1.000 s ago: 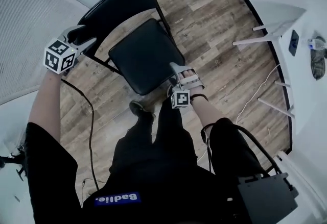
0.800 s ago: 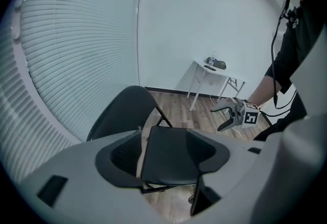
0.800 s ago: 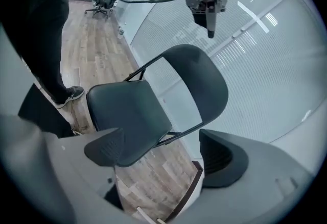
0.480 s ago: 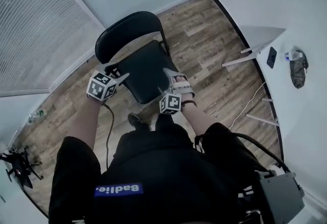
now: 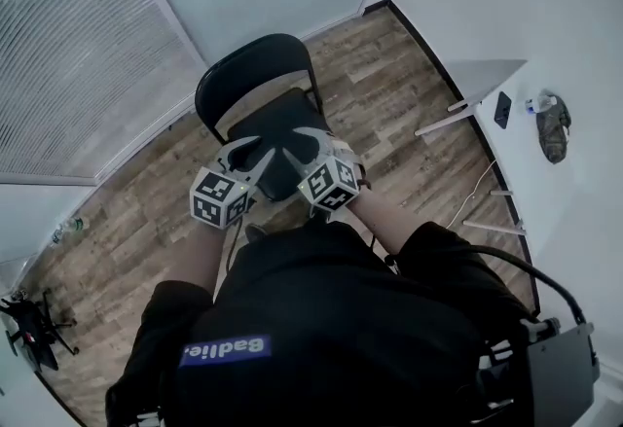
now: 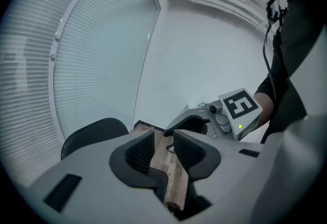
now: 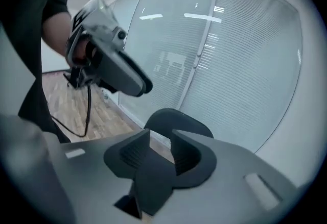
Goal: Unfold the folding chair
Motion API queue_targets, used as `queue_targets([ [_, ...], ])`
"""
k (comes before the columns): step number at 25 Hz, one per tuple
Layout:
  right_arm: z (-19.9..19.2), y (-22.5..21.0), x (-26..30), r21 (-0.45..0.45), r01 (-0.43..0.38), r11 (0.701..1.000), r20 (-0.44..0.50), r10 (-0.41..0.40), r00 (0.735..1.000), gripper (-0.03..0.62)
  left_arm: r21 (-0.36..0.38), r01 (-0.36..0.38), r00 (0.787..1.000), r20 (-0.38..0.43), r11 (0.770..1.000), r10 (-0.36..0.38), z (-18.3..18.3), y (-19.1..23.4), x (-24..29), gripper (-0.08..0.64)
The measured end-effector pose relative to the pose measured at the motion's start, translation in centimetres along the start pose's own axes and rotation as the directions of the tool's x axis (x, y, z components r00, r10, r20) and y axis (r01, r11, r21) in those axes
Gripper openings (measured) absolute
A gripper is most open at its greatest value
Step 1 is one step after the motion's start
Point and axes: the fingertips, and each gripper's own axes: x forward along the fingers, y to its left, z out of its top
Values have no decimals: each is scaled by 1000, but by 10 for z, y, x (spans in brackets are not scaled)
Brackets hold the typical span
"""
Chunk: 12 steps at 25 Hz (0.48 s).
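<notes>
The black folding chair (image 5: pixel 275 135) stands opened out on the wood floor, seat flat and backrest (image 5: pixel 249 71) upright. Both grippers hover above its front edge, close to my chest, touching nothing. My left gripper (image 5: pixel 249 160) has its jaws closing with only air between them. My right gripper (image 5: pixel 304 145) is beside it, jaws also closing on nothing. The left gripper view shows its jaws (image 6: pixel 163 139) part open, the backrest (image 6: pixel 92 133) beyond and the right gripper (image 6: pixel 225 116) alongside. From the right gripper view, its jaws (image 7: pixel 161 142) frame the backrest (image 7: pixel 177 118).
A white table (image 5: pixel 487 80) with a dark phone (image 5: pixel 501 109) stands at the right wall, with cables on the floor below it. Window blinds (image 5: pixel 68 55) fill the left. A small black tripod-like object (image 5: pixel 34 323) sits at the lower left.
Both grippers came off the chair, rose and drew together in front of my chest. Their jaws stand narrower than before. The chair stays opened.
</notes>
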Motion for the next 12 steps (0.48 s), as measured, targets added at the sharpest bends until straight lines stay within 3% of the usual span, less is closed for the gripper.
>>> queue_targets([
  [4,45,8,-27,185,-99,978,127,76,989,19,25,8,996,87,1000,-10,22,-26,-22,43],
  [8,88,7,-55,299,-176,938,249,102,963,3,48,-18,987,158,999,10,50,-36,-53,6],
  [12,126,6,-78,348,-236,907,367,100,925,3,62,-52,971,237,997,36,80,-43,-84,5],
])
